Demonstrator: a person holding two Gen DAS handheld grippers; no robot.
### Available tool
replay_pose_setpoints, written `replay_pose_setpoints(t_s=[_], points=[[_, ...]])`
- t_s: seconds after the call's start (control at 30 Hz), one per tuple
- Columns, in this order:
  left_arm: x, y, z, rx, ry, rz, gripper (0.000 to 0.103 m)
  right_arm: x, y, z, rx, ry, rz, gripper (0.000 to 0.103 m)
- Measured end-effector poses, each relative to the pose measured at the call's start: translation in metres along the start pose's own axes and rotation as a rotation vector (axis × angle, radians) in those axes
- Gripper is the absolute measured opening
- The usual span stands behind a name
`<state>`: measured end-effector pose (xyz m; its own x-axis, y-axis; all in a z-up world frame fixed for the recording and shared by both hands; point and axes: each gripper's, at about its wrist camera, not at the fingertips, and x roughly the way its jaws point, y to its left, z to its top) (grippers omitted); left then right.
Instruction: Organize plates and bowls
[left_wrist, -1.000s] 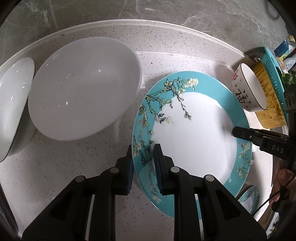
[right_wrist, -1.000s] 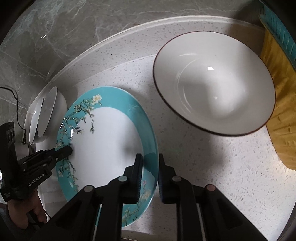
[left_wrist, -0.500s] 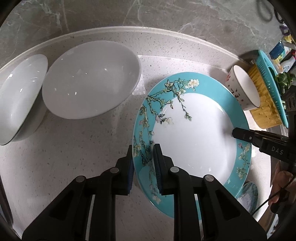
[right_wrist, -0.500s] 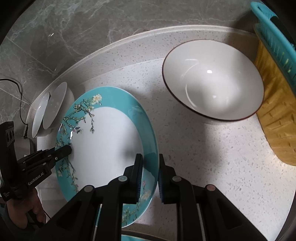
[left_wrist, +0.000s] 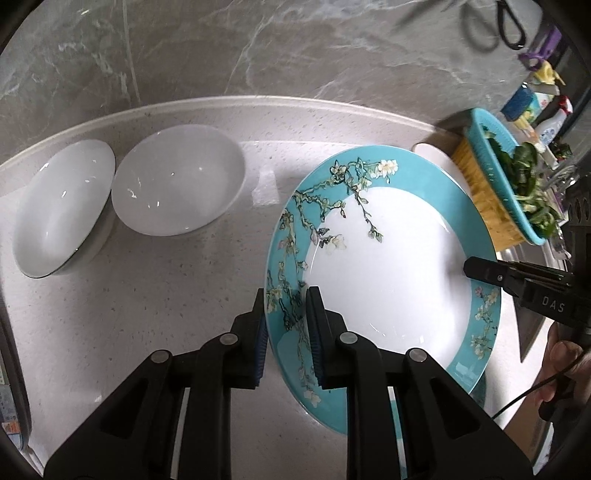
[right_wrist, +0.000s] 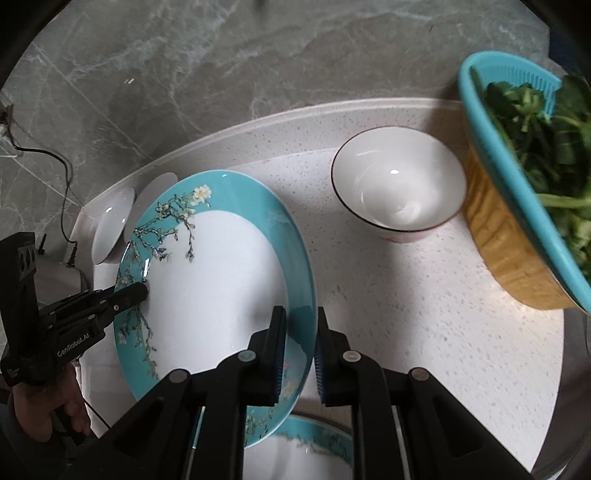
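Observation:
A large teal-rimmed plate with a blossom pattern is held up off the speckled counter, tilted. My left gripper is shut on its left rim, and my right gripper is shut on its right rim. A second teal-rimmed plate lies below, near the counter's front edge. Two white bowls sit side by side at the left. A white bowl with a dark rim sits at the right.
A teal colander of green leaves over a yellow basket stands at the far right. A grey marble wall runs along the back of the counter. Bottles and scissors are at the far right.
Both grippers have risen and pulled back with the teal plate between them. The bowls now look smaller and farther away. The second teal plate has come into view below.

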<state>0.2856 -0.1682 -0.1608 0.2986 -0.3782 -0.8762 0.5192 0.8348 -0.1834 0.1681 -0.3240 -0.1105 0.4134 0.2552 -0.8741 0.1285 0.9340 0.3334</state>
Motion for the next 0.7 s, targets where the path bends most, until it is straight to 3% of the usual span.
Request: replay_pose_setpoints(t_s=[0.33,0.7], points=[[-0.038,-0.038,-0.043,0.057,0.005,-0.061,0.017,-0.047,-0.005,-0.04,0.014,-0.036,-0.014,0.014],[-0.034,-0.073,-0.103,0.125,0.065,-0.093,0.017,-0.065,-0.026,-0.103,0.081,-0.02,-0.031,0.014]])
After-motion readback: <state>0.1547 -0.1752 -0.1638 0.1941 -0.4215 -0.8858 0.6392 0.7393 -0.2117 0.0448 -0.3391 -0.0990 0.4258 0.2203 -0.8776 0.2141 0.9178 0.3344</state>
